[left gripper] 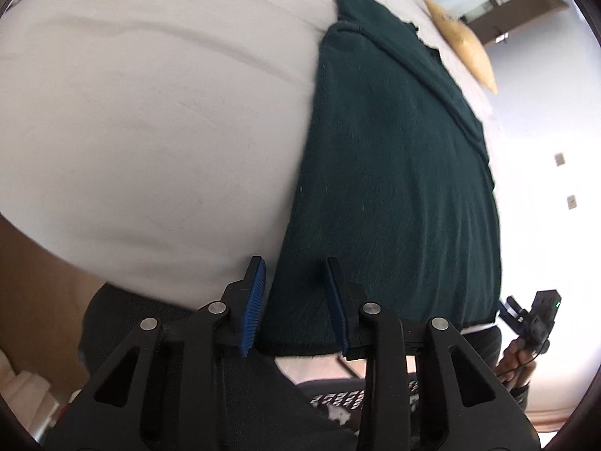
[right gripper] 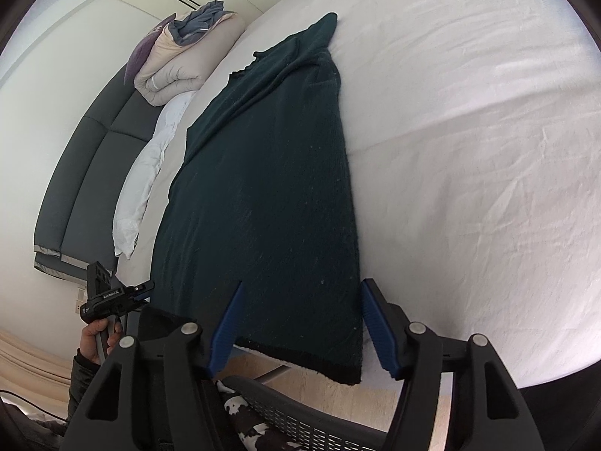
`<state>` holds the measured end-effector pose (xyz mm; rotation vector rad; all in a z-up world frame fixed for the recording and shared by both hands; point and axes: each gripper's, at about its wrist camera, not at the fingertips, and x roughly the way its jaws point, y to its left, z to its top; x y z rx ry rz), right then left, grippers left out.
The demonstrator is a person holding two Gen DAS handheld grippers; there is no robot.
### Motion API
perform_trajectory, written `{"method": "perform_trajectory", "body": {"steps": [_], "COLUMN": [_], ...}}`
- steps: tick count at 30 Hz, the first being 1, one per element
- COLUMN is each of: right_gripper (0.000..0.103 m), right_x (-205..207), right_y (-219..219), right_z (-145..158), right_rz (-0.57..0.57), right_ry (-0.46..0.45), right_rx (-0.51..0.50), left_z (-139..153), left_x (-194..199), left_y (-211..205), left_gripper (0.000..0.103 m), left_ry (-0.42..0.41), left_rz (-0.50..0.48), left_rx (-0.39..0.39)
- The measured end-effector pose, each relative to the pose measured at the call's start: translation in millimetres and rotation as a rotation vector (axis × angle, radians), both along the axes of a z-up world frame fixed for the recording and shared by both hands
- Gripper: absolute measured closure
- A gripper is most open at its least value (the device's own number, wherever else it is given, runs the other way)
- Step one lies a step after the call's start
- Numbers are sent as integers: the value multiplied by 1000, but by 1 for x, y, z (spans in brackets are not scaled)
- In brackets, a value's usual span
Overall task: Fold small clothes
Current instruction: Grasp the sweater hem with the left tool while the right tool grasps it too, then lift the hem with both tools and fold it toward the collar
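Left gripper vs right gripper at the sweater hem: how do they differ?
The left gripper has its fingers set narrower; the right gripper has them wider. The left straddles the dark green sweater's near left corner, the right its right corner. Both have blue pads, point down at the hem on the white bed, and neither visibly pinches the fabric.

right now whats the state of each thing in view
dark green sweater: lying flat, folded lengthwise, hem at the bed's near edge
left gripper: open, near left hem corner between its jaws, pads not pressing
right gripper: open, straddling the right hem corner
duvet: rolled up near the headboard
white sheet: spread, lightly wrinkled
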<state>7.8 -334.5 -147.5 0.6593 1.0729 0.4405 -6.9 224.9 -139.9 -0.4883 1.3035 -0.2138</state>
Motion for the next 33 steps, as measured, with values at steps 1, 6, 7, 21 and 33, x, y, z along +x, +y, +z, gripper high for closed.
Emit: {"method": "perform_trajectory", "body": {"steps": [1, 6, 7, 21, 33], "right_gripper": [37, 40, 43, 89, 92], "right_x": [0, 2, 2, 0, 1], "right_y": [0, 3, 5, 11, -1], "right_z": [-1, -2, -2, -6, -2], "right_rz": [0, 11, 22, 38, 9], "right_ry": [3, 21, 22, 43, 6], "right_rx": [6, 25, 23, 22, 70], "left_z": [-1, -3, -3, -2, 15], "left_x": [-1, -3, -3, -13, -20], "left_y": [0, -6, -8, -6, 14], "left_gripper": [51, 46, 48, 98, 99], "left_ry": [2, -4, -9, -50, -132], "left_rz": [-7, -5, -12, 5, 88], "left_rx": [-11, -5, 4, -22, -219]}}
